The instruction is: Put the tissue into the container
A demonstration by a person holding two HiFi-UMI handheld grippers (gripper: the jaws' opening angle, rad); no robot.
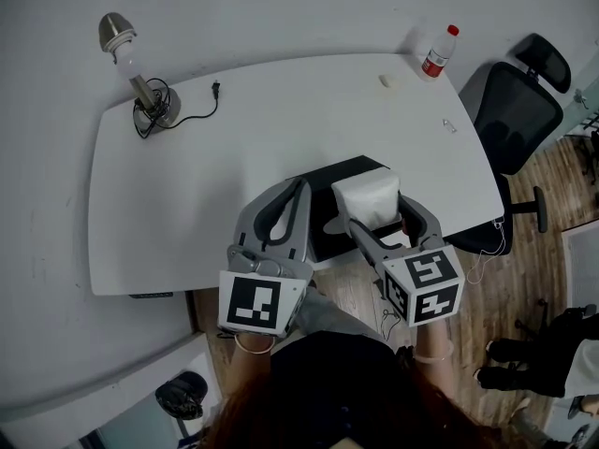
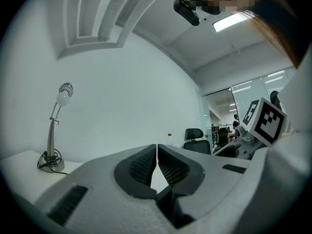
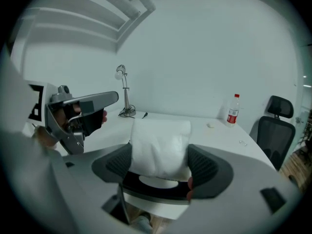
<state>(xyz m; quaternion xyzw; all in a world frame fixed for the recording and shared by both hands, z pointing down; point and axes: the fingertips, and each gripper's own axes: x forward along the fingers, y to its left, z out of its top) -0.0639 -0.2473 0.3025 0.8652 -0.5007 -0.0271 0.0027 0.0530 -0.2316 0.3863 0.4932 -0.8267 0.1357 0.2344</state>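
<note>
Squarely between the two pads of the right gripper [image 3: 161, 163] sits the tissue [image 3: 160, 147], a soft white pack pinched on both sides. The jaws stand about a pack's width apart and press on it. It hangs directly over the black container [image 3: 156, 191], whose pale oval opening shows just below the pack. I cannot tell whether the pack's underside touches the container.

The container lies at the near edge of the white table [image 1: 187, 195], roughly at the middle of that edge, right in front of the person.

The left gripper [image 2: 156, 161] is held just beside the right one, over the same near edge. Its ribbed pads meet at the tips with nothing between them, and it touches neither the tissue nor the container.

Beyond the container the table is mostly bare. A desk lamp [image 1: 140, 82] with its coiled cord stands at the far left corner, and a red-capped bottle [image 1: 437, 52] stands at the far right corner. A black office chair [image 1: 519, 101] is drawn up off the right edge.
</note>
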